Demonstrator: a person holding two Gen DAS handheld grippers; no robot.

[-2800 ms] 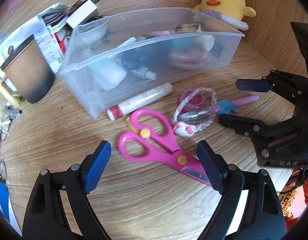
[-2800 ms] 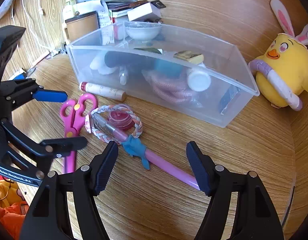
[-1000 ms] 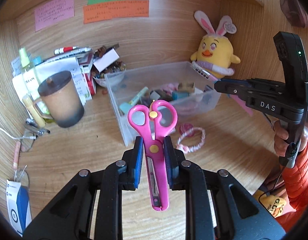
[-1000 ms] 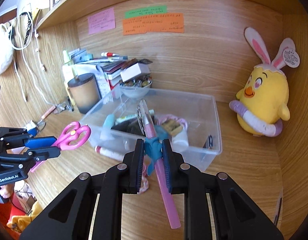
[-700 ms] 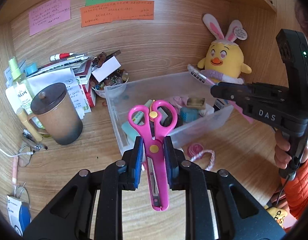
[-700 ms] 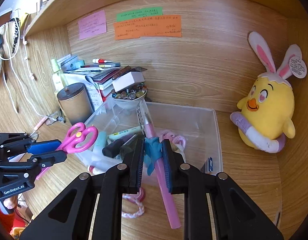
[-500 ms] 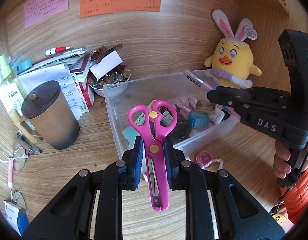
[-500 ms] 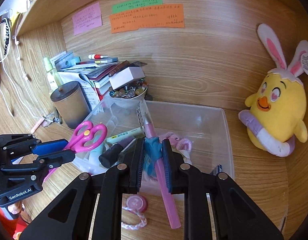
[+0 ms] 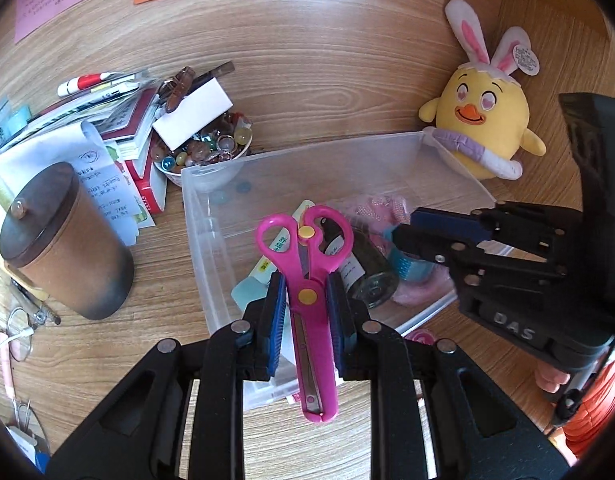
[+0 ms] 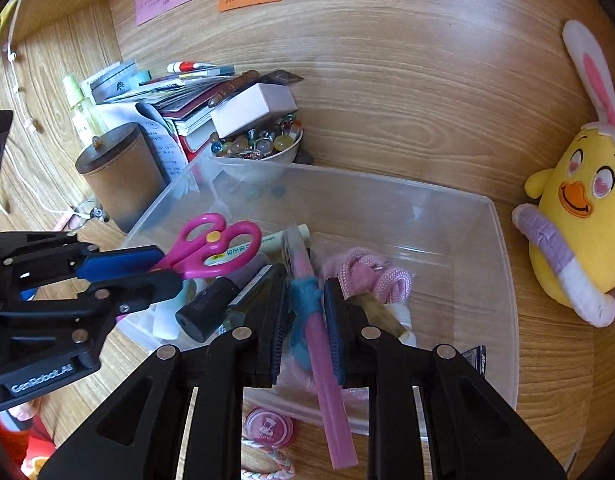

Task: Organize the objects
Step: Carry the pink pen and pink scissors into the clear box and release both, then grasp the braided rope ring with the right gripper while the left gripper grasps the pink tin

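Observation:
My left gripper (image 9: 306, 296) is shut on pink scissors (image 9: 307, 304), handles forward, held over the near left part of the clear plastic bin (image 9: 211, 216). My right gripper (image 10: 305, 298) is shut on a pink pen with a blue shark clip (image 10: 323, 356), held over the bin's (image 10: 503, 280) middle. The bin holds a black bottle (image 10: 211, 308), a pink cord (image 10: 367, 272) and other small items. In the right wrist view the left gripper (image 10: 147, 268) and scissors (image 10: 215, 246) show at left. In the left wrist view the right gripper (image 9: 411, 232) shows at right.
A yellow chick plush (image 9: 483, 120) sits right of the bin. A brown lidded cup (image 9: 67, 248), a bowl of marbles (image 9: 203, 152) and stacked papers (image 9: 99, 120) stand to the left. A pink round tin (image 10: 269, 426) and braided cord (image 10: 267, 468) lie before the bin.
Both grippers picked up their items from the table, lifted them, and have moved forward and down over the bin. The scissors and pen stay gripped.

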